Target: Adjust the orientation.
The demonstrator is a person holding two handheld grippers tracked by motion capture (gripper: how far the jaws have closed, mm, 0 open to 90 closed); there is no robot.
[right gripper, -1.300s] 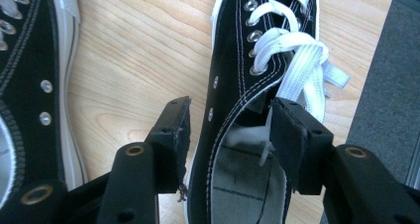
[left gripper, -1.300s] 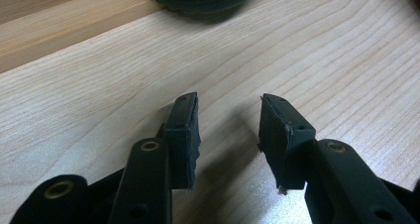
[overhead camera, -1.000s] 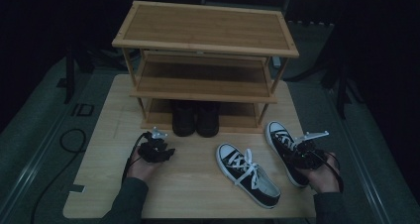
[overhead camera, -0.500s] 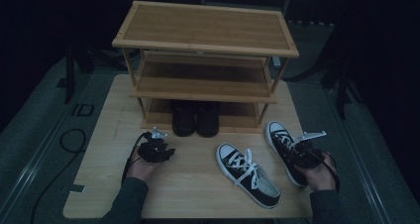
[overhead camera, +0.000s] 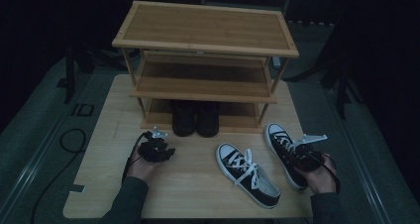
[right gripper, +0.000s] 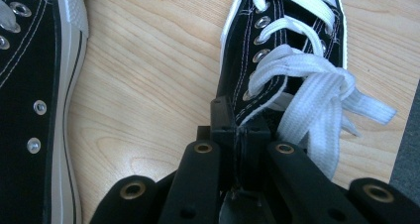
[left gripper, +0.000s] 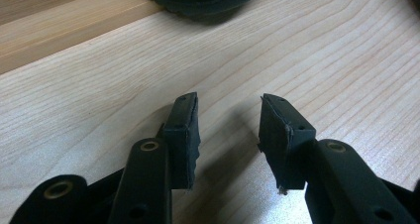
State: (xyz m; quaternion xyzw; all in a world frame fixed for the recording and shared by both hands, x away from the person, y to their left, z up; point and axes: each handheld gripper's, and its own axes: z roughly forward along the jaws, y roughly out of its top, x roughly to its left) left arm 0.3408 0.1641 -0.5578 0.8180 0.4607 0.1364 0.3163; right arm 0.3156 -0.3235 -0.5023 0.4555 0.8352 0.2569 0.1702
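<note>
Black canvas was pinched between the pads of the right claw (right gripper: pixel 241 135), whose jaws had just been closing and now clamped the eyelet edge of the right sneaker (overhead camera: pixel 287 152) at the lower right of the high view, its white laces spilling beside the jaws. The left claw (left gripper: pixel 229 127) stood partly open and held nothing, hovering over bare counter (overhead camera: pixel 198 184) at the lower left of that view. The second sneaker (overhead camera: pixel 247 174) lay just beside the gripped one, cut off at the left edge of the right gripper view, and the dark boots (overhead camera: pixel 195 117) under the wooden rack (overhead camera: pixel 208 30) were hard to make out.
</note>
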